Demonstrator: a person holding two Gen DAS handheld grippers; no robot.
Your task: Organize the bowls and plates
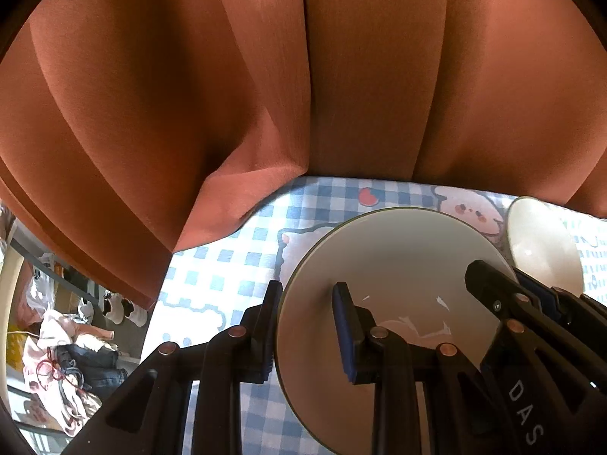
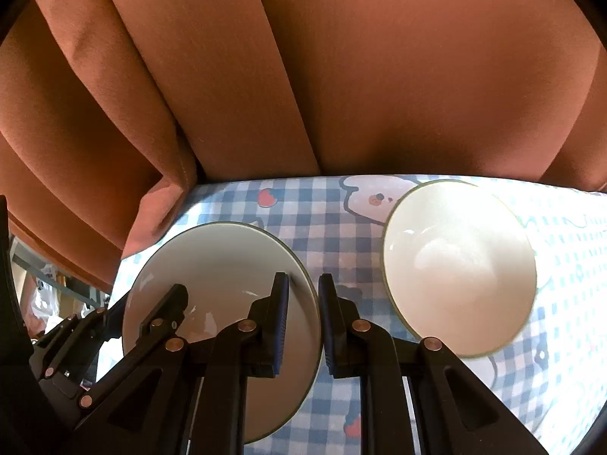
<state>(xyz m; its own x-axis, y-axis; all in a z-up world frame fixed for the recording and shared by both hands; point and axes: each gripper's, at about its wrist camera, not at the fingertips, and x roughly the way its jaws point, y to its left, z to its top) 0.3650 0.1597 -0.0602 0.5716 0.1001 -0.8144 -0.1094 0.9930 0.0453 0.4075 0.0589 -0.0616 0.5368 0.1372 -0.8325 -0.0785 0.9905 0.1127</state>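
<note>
A white plate (image 1: 390, 265) with a thin dark rim is over the blue checked tablecloth (image 1: 227, 265). My left gripper (image 1: 307, 330) is shut on the plate's left rim, one finger under it and one on top. My right gripper (image 2: 305, 322) is shut on the right rim of the same plate (image 2: 220, 265). Each gripper shows in the other's view: the right gripper (image 1: 508, 284) at the plate's right side, the left gripper (image 2: 144, 311) at its left side. A white bowl (image 2: 459, 265) stands upright to the right of the plate, and the bowl (image 1: 538, 242) touches neither gripper.
An orange-brown curtain (image 1: 303, 76) hangs right behind the table's far edge and drapes onto the cloth at the far left. Past the table's left edge, clothes and bags (image 1: 68, 349) lie on the floor below. The tablecloth (image 2: 550, 303) continues to the right of the bowl.
</note>
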